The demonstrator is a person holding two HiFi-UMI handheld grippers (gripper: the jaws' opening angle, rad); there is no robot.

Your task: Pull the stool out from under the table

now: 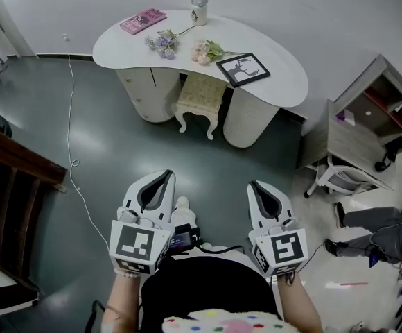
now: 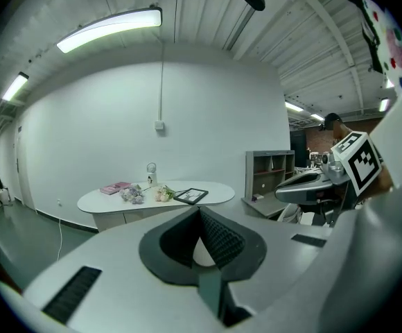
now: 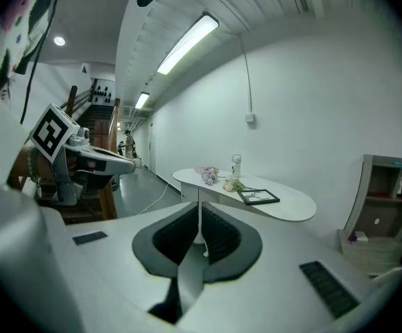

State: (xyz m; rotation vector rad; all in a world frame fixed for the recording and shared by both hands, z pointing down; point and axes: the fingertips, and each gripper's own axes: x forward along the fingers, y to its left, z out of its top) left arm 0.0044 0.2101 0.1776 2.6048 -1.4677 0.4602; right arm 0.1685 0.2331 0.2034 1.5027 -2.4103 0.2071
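While both claws are pressed together on nothing, the stool (image 1: 201, 96) stands well ahead, tucked between the pedestals under the table (image 1: 118, 44). It lies at about 1 o'clock from the left gripper (image 1: 161, 180) and 11 o'clock from the right gripper (image 1: 258, 189). The left looks marginally nearer.

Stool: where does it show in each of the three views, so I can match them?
Head view: stool upper centre, tucked under the white table.
Left gripper view: not visible; the left hand-held gripper covers the space under the tabletop.
Right gripper view: not visible; the right hand-held gripper covers it.
Shared landmark: the black picture frame on the table.
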